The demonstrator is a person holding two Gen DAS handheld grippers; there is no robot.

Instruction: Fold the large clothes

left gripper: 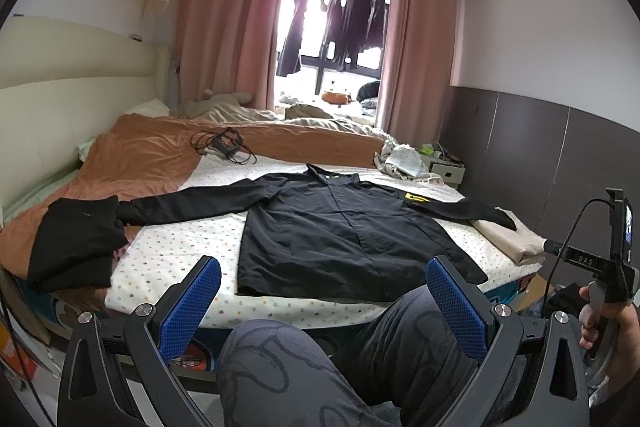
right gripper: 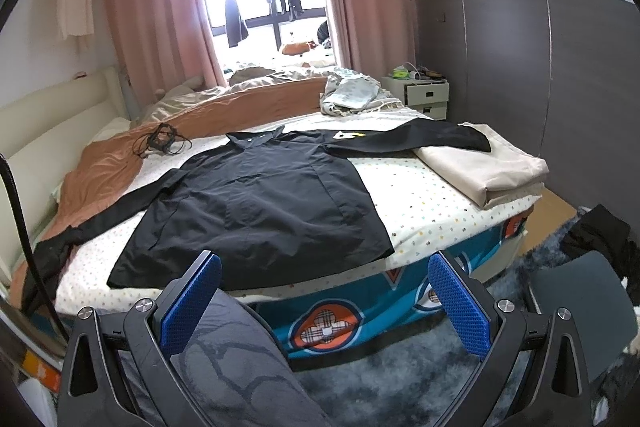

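A large black long-sleeved jacket lies flat on the dotted white sheet, front up, collar far, both sleeves spread out sideways. It also shows in the right wrist view. A yellow patch sits on its right shoulder. My left gripper is open and empty, held off the near bed edge above my knees. My right gripper is open and empty, also short of the bed's near edge. The right gripper's body shows in the left wrist view, held in a hand.
Folded black clothes lie at the bed's left, under the left sleeve end. A folded beige cloth lies at the right corner under the right sleeve end. An orange blanket with a cable bundle lies beyond. A nightstand stands right.
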